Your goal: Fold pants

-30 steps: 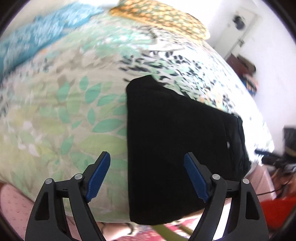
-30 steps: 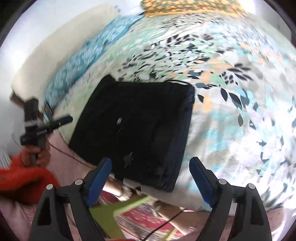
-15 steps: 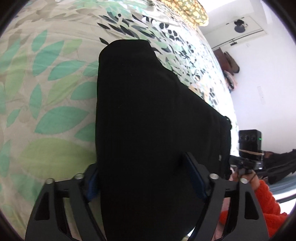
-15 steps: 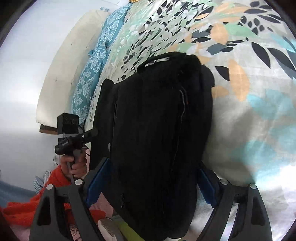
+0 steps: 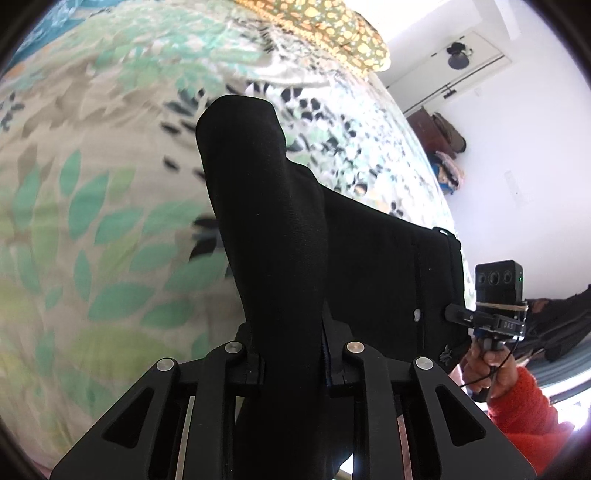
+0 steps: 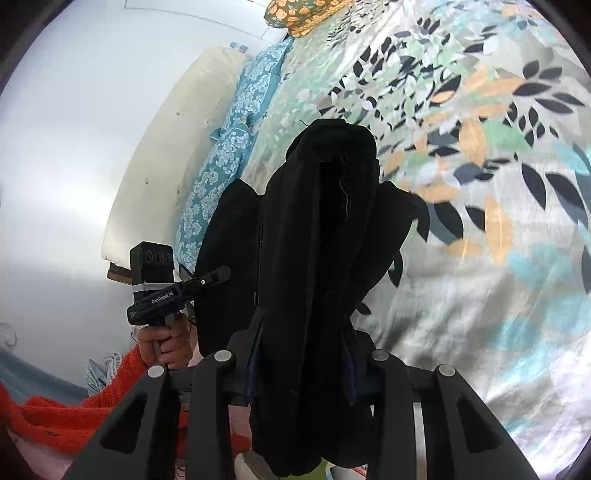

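Black pants lie partly folded near the edge of a bed covered in a leaf-print sheet, filling the centre of both wrist views. The left tool is closing on a thick bunch of the dark cloth at the bottom centre of its frame, the fabric rising in a ridge from between the jaws. The right tool is likewise closing on the near edge of the pants, with several layers gathered between its jaws at the bottom centre of that view. Each tool also shows in the other's picture, gripped by a hand in an orange sleeve: the right tool at the right edge of the left view, the left tool at the lower left of the right view. A yellow patterned pillow sits at the top of the left frame, and blue patterned pillows at the upper left of the right frame.

The likely trouble from here is an uneven hold. If either tool has caught only some of the stacked layers, lifting could peel the fold apart and let the lower layers drag on the sheet. The bunching in both jaws could also leave the next fold creased or crooked.
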`<state>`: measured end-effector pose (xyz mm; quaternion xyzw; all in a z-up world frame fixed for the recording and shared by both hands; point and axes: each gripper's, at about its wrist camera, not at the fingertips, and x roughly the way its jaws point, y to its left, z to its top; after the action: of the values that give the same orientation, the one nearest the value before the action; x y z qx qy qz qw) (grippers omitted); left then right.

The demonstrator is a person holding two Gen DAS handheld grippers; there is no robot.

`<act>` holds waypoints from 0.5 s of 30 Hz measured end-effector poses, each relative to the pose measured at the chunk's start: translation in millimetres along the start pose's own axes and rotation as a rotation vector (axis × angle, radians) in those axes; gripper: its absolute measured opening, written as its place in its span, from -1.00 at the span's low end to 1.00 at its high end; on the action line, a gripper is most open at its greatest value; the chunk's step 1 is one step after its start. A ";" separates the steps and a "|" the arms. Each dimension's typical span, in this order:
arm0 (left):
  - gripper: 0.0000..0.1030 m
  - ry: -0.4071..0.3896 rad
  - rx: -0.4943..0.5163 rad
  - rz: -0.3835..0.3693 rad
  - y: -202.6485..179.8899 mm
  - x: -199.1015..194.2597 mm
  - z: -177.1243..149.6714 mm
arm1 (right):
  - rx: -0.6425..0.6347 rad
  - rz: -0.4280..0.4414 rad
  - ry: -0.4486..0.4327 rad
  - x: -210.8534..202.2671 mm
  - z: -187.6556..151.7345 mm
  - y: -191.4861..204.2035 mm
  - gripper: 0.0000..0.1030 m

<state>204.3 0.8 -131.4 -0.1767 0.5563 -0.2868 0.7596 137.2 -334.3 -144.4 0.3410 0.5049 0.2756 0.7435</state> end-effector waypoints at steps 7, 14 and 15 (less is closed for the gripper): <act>-0.57 -0.091 0.070 0.074 -19.1 31.0 85.5 | -0.067 -0.151 -0.088 -0.5 90.7 -2.3 -0.30; 0.05 -0.097 0.159 0.479 -7.1 77.0 73.0 | 0.020 -0.449 -0.106 3.5 74.7 -35.4 -0.01; 0.12 -0.117 0.173 0.474 -5.7 67.5 62.5 | 0.016 -0.461 -0.135 -7.4 62.6 -32.0 0.28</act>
<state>276.7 -49.5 -158.3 0.0078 0.5106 -0.1364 0.8489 195.5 -373.9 -149.3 0.2403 0.5207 0.0714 0.8161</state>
